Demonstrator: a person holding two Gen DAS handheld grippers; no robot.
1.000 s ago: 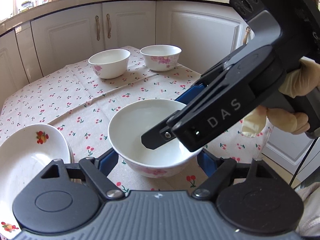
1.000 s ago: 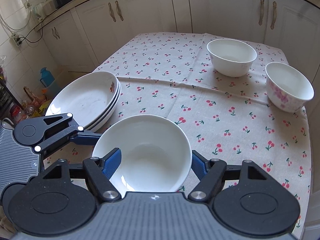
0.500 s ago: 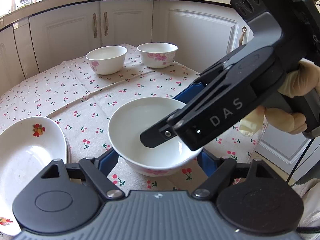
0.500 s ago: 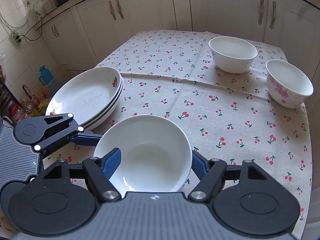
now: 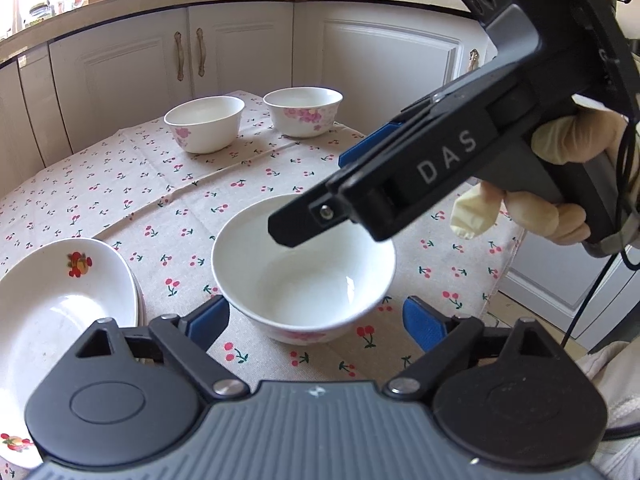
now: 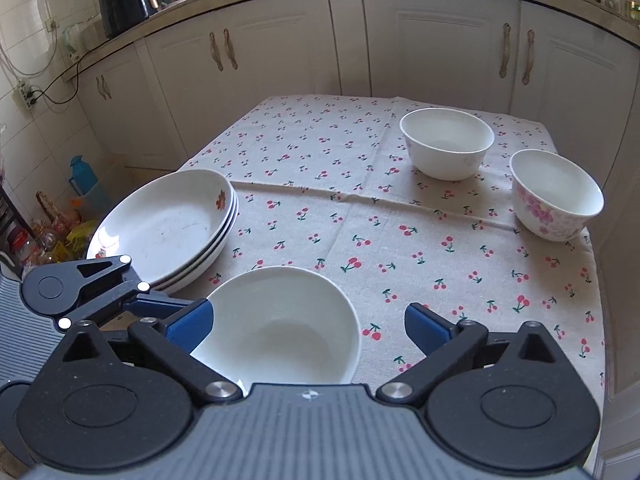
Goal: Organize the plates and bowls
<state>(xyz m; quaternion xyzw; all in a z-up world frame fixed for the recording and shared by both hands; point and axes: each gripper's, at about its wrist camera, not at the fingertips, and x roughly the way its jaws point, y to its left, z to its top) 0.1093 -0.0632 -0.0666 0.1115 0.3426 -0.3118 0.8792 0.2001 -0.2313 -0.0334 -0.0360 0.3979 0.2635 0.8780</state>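
Near bowl [image 5: 304,276] on the cherry cloth [image 5: 256,184], between my two open grippers.

My left gripper [image 5: 316,320] is spread wide, its blue pads either side of the bowl and clear of it. My right gripper [image 6: 308,320] is wide too, its left pad at the rim; I cannot tell whether it touches. Plates [image 6: 160,224] are stacked just left of the bowl; two bowls [image 6: 448,142] stand well apart at the far right corner.

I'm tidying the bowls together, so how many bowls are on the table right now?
3. A near bowl sits between the open grippers; two flowered bowls stand at the far end, one farther back, one by the right edge. None looks hidden.
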